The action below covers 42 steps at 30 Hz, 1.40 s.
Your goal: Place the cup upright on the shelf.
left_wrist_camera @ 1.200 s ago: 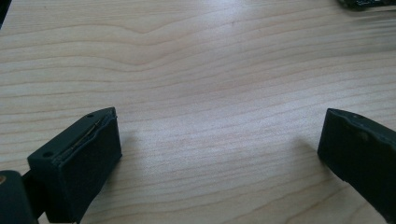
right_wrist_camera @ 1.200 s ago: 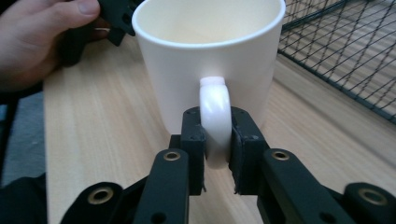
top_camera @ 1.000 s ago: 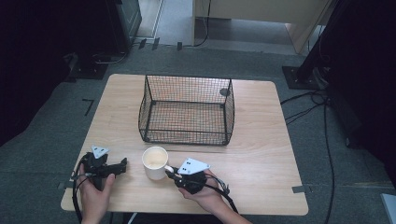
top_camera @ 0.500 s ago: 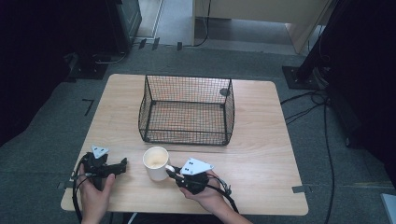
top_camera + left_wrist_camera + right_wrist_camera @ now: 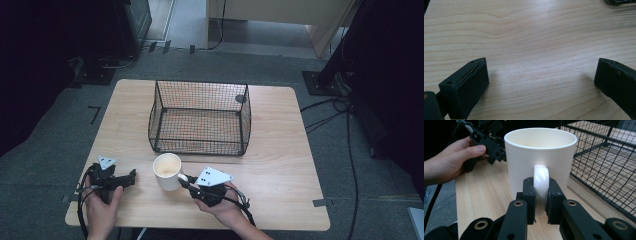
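Observation:
A white mug (image 5: 167, 170) stands upright on the wooden table (image 5: 280, 155), just in front of the wire basket (image 5: 200, 117). My right gripper (image 5: 184, 181) is shut on the mug's handle (image 5: 540, 178); in the right gripper view both pads squeeze the handle from either side below the mug (image 5: 540, 157). My left gripper (image 5: 131, 176) rests near the table's front left corner, held by a hand, pointing toward the mug. In the left gripper view its jaws stand wide open over bare wood (image 5: 534, 47) with nothing between them.
The black wire basket is empty and open at the top, in the table's middle. The right gripper view shows its mesh wall (image 5: 604, 162) close to the mug's right, and the other hand with its gripper (image 5: 486, 141) beyond the mug. Cables trail off the front edge.

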Available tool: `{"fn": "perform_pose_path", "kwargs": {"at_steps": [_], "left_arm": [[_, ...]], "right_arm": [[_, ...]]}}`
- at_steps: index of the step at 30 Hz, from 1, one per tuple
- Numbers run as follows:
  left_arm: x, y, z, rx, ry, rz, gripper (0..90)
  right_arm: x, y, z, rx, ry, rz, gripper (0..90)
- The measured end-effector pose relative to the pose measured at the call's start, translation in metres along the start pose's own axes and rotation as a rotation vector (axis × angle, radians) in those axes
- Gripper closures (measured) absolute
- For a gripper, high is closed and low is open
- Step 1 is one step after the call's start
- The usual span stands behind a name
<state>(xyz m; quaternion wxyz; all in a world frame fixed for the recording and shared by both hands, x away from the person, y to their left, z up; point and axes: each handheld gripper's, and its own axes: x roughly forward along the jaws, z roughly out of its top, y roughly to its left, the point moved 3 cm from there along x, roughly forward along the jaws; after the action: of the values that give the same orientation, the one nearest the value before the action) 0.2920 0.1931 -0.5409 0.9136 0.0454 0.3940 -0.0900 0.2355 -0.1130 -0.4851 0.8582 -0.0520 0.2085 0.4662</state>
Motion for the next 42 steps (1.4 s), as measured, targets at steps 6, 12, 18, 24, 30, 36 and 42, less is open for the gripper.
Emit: {"fn": "perform_pose_path", "kwargs": {"at_steps": [6, 12, 18, 24, 30, 36, 42], "left_arm": [[0.0, 0.0, 0.0, 0.0, 0.0, 0.0, 0.0], [0.0, 0.0, 0.0, 0.0, 0.0, 0.0, 0.0], [0.0, 0.0, 0.0, -0.002, -0.002, 0.0, 0.0], [0.0, 0.0, 0.0, 0.0, -0.002, 0.001, 0.0], [0.0, 0.0, 0.0, -0.003, -0.003, 0.0, 0.0], [0.0, 0.0, 0.0, -0.003, -0.003, 0.0, 0.0], [0.0, 0.0, 0.0, -0.002, -0.003, 0.0, 0.0]], "right_arm": [[-0.004, 0.0, 0.009, -0.007, -0.016, 0.004, 81.0], [-0.008, 0.0, 0.02, -0.012, -0.037, 0.001, 81.0], [-0.013, -0.002, 0.032, -0.022, -0.055, -0.005, 81.0], [-0.021, -0.007, 0.046, -0.023, -0.085, -0.018, 81.0], [-0.029, -0.014, 0.059, -0.022, -0.107, -0.034, 81.0], [-0.036, -0.022, 0.071, -0.012, -0.136, -0.05, 81.0], [-0.041, -0.031, 0.083, -0.01, -0.154, -0.077, 81.0]]}}
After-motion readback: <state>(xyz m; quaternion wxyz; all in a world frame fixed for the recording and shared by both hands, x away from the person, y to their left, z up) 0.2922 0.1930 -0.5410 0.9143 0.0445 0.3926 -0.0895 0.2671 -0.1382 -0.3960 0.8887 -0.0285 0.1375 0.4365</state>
